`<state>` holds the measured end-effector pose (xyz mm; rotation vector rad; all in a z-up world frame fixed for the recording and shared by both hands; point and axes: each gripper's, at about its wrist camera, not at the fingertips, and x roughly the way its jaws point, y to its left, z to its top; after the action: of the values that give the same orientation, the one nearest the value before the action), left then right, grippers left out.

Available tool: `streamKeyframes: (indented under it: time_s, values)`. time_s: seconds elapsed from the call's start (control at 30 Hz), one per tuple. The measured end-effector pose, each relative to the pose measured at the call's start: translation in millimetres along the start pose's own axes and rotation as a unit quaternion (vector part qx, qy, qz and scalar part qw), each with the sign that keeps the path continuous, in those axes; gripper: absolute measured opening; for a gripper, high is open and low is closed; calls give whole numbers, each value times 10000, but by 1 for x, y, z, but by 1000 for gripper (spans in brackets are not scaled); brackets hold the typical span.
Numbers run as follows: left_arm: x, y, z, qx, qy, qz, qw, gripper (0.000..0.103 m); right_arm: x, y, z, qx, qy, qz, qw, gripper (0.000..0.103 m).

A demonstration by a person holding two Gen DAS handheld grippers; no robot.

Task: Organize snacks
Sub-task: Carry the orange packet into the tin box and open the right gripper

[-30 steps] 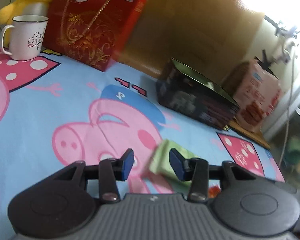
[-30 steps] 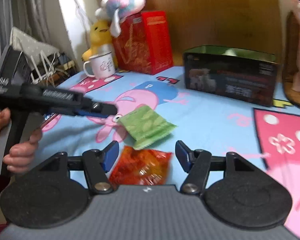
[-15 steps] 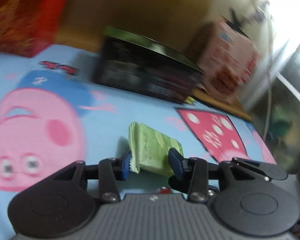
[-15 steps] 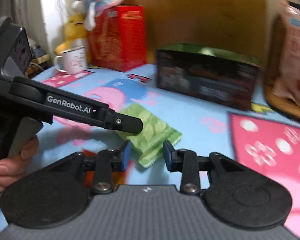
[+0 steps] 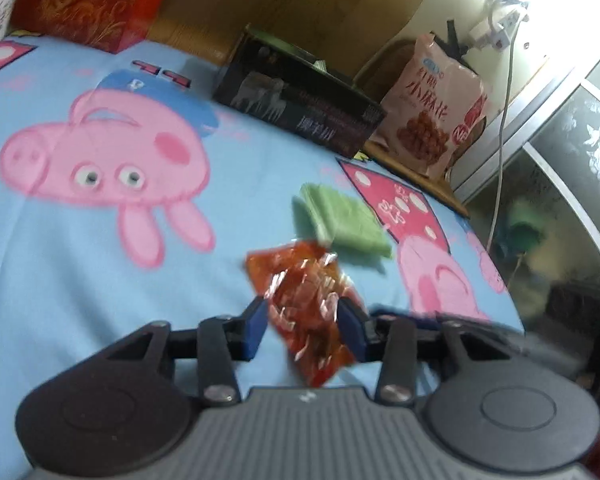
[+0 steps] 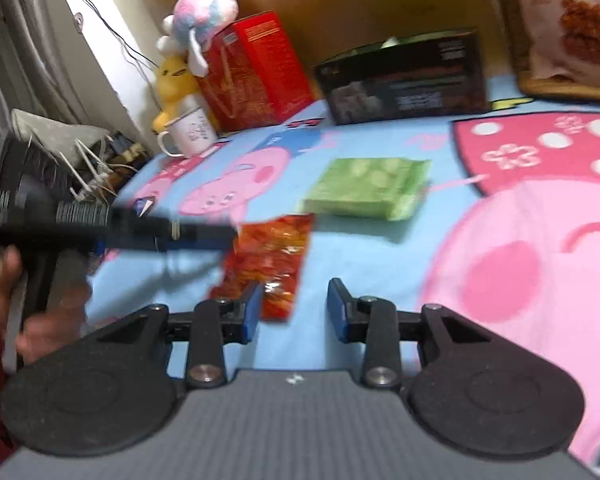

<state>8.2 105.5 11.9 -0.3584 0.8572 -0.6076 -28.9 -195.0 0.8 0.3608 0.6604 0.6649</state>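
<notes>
The left hand-held gripper (image 5: pixel 302 330) sits at the bottom centre of its view with both blue pads against the sides of the orange-red snack packet (image 5: pixel 306 312), so it looks closed on it, though blur keeps me from being sure how firm the hold is. The packet appears lifted clear of the bed sheet (image 5: pixel 100 280). A grip this near the packet's lower end will let it swing, so I would carry it low and level toward the black box (image 5: pixel 296 104) in the upper middle of the frame (its top looks open).

In the right wrist view, the right hand-held gripper (image 6: pixel 294 306) at the bottom centre is parted and holds nothing; its left pad overlaps the packet's lower edge in the picture, and contact cannot be told.

The green snack packet (image 6: pixel 366 186) lies flat on the sheet just beyond the orange-red one, on the direct line to the box. A white mug (image 6: pixel 190 136), a red gift bag (image 6: pixel 256 70) and plush toys (image 6: pixel 198 16) stand at the upper left; a large pink snack bag (image 5: pixel 434 120) stands just right of the box.
</notes>
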Motion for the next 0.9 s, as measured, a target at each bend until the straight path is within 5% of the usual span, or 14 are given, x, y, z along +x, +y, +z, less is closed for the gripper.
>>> streamKeyframes:
  time_s: [0.23,0.37,0.53,0.67,0.77,0.9]
  values:
    - [-10,28,-3,-700,-171,-327,9969,32,29,-3,14,869,-96,361,9955,36]
    - [-11,42,-3,-1048,-277,-582,9924,41,33,-20,6,1997,187,1125,9732,17]
    - [-9,40,-1,-994,-282,-585,9929,38,33,-11,8,1982,232,1087,9738,15]
    - [-16,43,9,-1030,-376,-565,9924,48,23,-22,17,2321,70,1325,9636,14]
    - [-13,44,26,-1215,-381,-949,9873,55,15,-31,30,2453,-91,1542,9571,15]
    - [-3,24,61,-1003,-511,-1310,9850,49,12,-30,59,2385,-226,1734,9553,15]
